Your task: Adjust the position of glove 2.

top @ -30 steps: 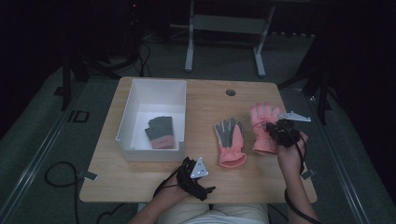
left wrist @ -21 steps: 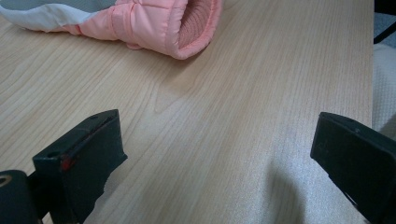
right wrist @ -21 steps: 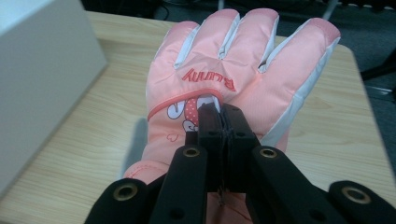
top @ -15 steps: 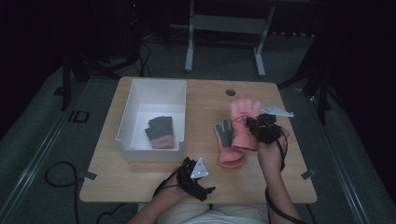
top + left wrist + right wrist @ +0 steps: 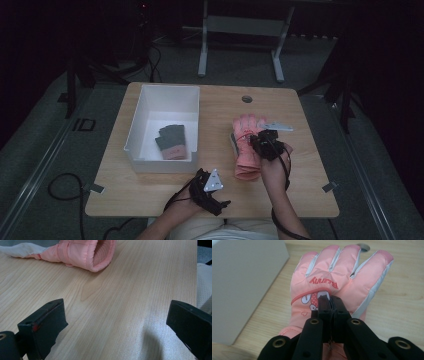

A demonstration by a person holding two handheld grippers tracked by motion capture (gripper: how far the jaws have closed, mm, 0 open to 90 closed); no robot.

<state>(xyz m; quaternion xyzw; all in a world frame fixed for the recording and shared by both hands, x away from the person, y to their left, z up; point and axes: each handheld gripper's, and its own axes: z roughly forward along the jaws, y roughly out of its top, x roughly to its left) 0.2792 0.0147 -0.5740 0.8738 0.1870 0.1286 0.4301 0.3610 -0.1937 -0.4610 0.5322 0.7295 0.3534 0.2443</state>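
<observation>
My right gripper [image 5: 331,301] is shut on the back of a pink glove [image 5: 332,272] printed with a cartoon and red lettering, its fingers pointing away from me. In the high view this pink glove [image 5: 246,131] rests over a second pink glove [image 5: 246,167], whose grey palm edge and cuff stick out, with the right gripper [image 5: 261,140] above them. My left gripper [image 5: 212,192] sits low at the table's front edge. Its jaws stand wide apart over bare wood [image 5: 117,320], nothing between them, and the pink cuff [image 5: 85,252] lies ahead.
A white bin [image 5: 150,102] stands on the left half of the wooden table [image 5: 300,190] and holds a dark grey glove with a pink cuff [image 5: 171,142]. The bin's wall [image 5: 244,285] is close on the left of the held glove. A round cable hole [image 5: 247,99] lies at the back.
My right gripper carried the pink glove leftward, from beside the grey-palmed glove to on top of it. The left gripper stayed where it was.
</observation>
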